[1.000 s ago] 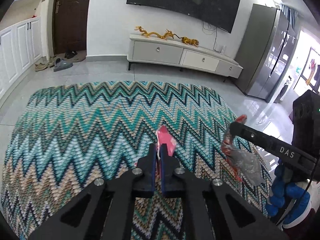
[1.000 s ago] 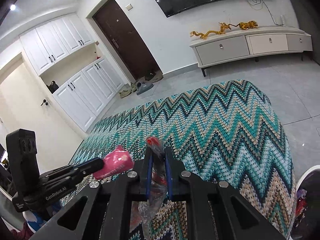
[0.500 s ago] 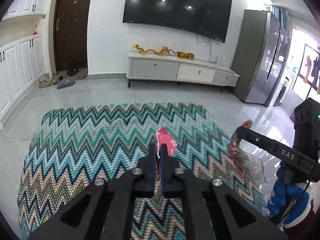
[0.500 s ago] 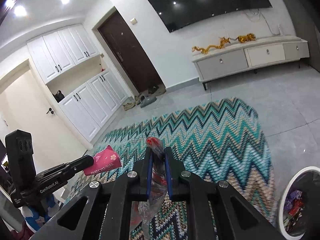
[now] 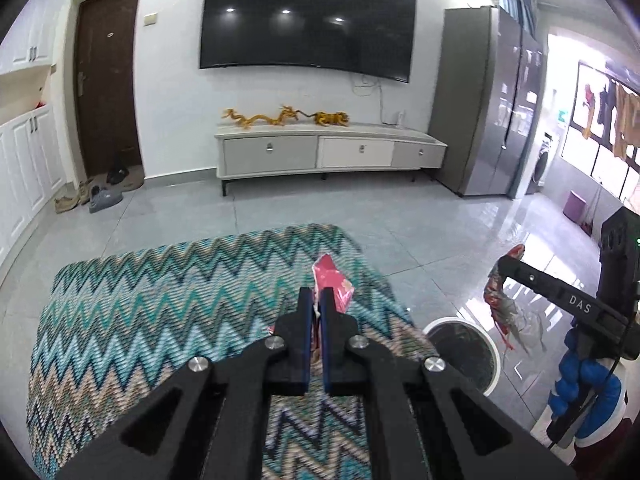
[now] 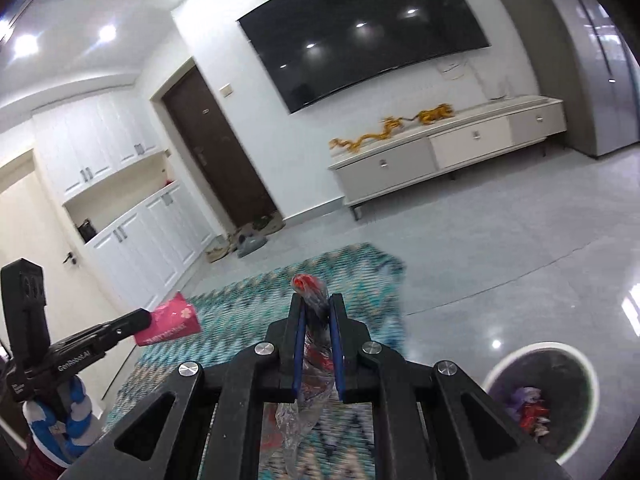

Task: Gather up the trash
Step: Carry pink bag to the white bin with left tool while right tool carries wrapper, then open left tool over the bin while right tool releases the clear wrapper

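The left gripper (image 5: 315, 300) is pinching a pink snack packet (image 5: 334, 282) between its closed blue-lined jaws, the packet sticking up past the fingertips above the zigzag-patterned rug (image 5: 160, 304). In the right wrist view the same packet (image 6: 168, 320) is jutting sideways from that gripper's tip, clear of the floor. The right gripper (image 6: 316, 312) is clamping a crumpled clear wrapper with red print (image 6: 310, 364); its red end is poking out above the jaws and the rest is hanging down between the fingers. From the left wrist view this wrapper (image 5: 506, 312) is dangling just above and beside the white-rimmed trash bin (image 5: 486, 334), which is standing on the glossy grey tiles right at the rug's corner. The bin (image 6: 584, 364) is already holding some coloured scraps (image 6: 528, 410). Blue-and-white gloved hands are gripping both handles. Beyond the rug, a low white TV cabinet (image 5: 332, 152) is carrying golden dragon figures (image 5: 264, 116) under a wall-mounted television (image 5: 308, 20).
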